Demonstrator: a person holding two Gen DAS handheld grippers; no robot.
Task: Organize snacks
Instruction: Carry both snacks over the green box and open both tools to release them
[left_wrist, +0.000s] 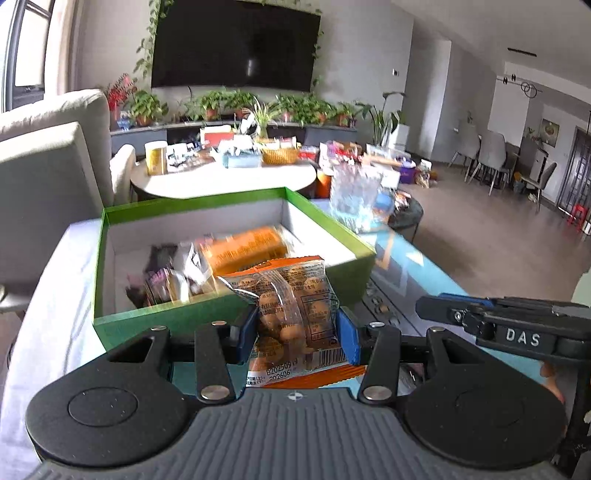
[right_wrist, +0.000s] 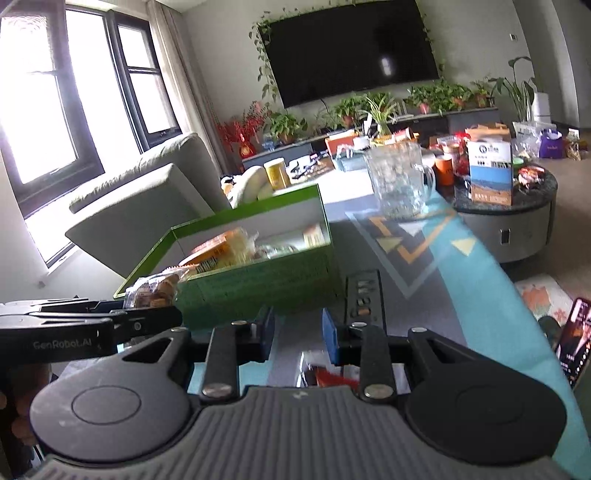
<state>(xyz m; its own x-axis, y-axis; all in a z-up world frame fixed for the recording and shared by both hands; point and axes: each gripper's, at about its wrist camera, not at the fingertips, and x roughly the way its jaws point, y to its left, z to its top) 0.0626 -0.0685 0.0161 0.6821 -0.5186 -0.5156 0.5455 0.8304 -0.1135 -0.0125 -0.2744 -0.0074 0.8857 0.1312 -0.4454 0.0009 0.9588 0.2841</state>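
— Between the blue pads of my left gripper (left_wrist: 301, 332) sits an orange-and-clear peanut snack packet (left_wrist: 291, 306), clamped upright, just short of the near wall of the green box (left_wrist: 110, 273).

— So which step are you on?

— Carrying a packet to the box, I'd say. Inside the box I can already make out an orange snack pack (left_wrist: 245, 247) and some dark purple packets (left_wrist: 162, 280), all blurred.

— And your other side?

— My right gripper (right_wrist: 298, 334) hangs with its jaws apart and nothing between them, low over the teal patterned table mat (right_wrist: 461, 288). Something red and silver (right_wrist: 325, 376) lies beneath it, too blurred to name. A black remote control (right_wrist: 364, 295) rests just right of the box.

— What does the next move need?

— Lift the packet over the green rim, then part the pads above a bare patch of the white floor so it drops flat.
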